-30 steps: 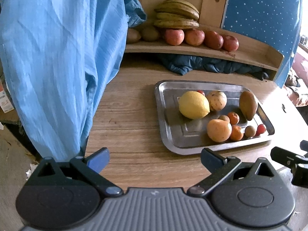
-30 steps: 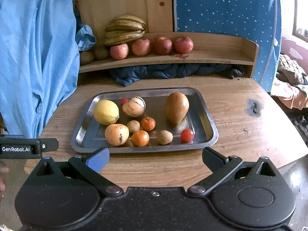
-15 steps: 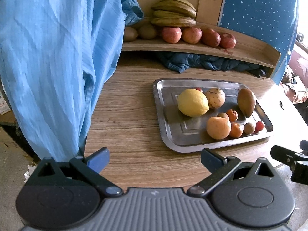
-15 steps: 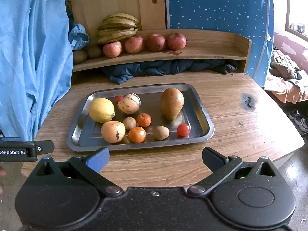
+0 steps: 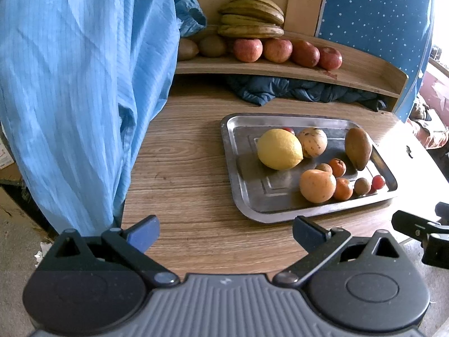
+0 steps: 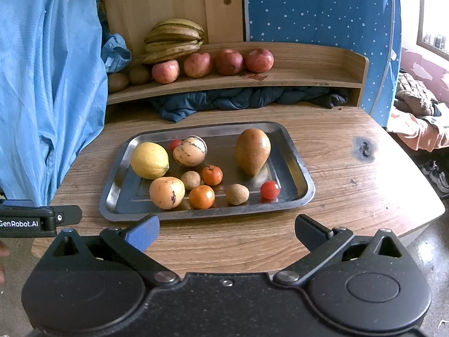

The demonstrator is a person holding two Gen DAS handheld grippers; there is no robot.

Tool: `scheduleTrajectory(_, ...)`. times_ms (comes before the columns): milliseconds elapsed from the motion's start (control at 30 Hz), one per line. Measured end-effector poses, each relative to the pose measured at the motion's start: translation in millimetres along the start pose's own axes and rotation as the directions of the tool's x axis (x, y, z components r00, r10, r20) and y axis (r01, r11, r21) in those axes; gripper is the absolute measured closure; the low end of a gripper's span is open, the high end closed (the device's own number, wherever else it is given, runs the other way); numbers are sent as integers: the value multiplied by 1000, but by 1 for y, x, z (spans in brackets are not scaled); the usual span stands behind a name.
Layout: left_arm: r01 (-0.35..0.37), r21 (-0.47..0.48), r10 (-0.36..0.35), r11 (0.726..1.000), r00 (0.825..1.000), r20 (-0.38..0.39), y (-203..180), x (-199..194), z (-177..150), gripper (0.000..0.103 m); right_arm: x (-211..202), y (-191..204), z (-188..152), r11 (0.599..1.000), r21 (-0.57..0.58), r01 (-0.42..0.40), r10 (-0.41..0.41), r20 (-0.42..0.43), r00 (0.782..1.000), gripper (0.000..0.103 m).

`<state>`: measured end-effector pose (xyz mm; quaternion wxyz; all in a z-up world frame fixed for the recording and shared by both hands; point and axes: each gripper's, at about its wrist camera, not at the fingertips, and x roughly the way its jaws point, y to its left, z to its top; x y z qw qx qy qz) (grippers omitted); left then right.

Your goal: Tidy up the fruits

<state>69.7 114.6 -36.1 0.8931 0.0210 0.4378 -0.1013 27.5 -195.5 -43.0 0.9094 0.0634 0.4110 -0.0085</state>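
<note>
Sorting looks partly done: bananas [image 6: 174, 40] and apples [image 6: 212, 62] lined up on the far shelf [image 6: 294, 77]; tray [image 6: 301, 174] mid-surface still holds lemon [image 6: 149, 160], pear [image 6: 252, 151], oranges [image 6: 202, 196], tomatoes [image 6: 270, 189]. Left hand-held gripper [image 5: 226, 231] and right hand-held gripper [image 6: 227, 231] both spread apart, empty, at near edge short of the tray

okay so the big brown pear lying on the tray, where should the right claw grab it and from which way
Grip the pear across its wide belly, coming down from above. It lies flat on the tray, fat end away, narrow tip toward the camera, so the tip would likely slip out. Bare tray on both long sides leaves room for the fingers; the tomato by the tip is another reason to stay on the belly. The right claw is open.
</note>
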Motion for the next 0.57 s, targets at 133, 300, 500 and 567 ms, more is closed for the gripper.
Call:
scheduleTrajectory(133, -9, -3, 9, 1000, 1000, -5, 0, 1, 0, 0, 0, 0, 0, 1000, -1, 0, 0, -1, 1000, 1)
scheduleTrajectory(300, 17, -29, -17, 999, 1000, -16, 0, 0, 2, 0, 0, 1, 0, 1000, -5, 1, -1, -1, 1000, 1)
scheduleTrajectory(500, 33, -51, -35, 998, 999, -21, 1, 1, 1, 0, 1, 0, -1, 1000, -16, -2, 2, -6, 1000, 1)
scheduleTrajectory(567, 27, -47, -28, 999, 999, -18, 1, 1, 1, 0, 0, 0, -1, 1000, -17, -3, 3, -8, 1000, 1)
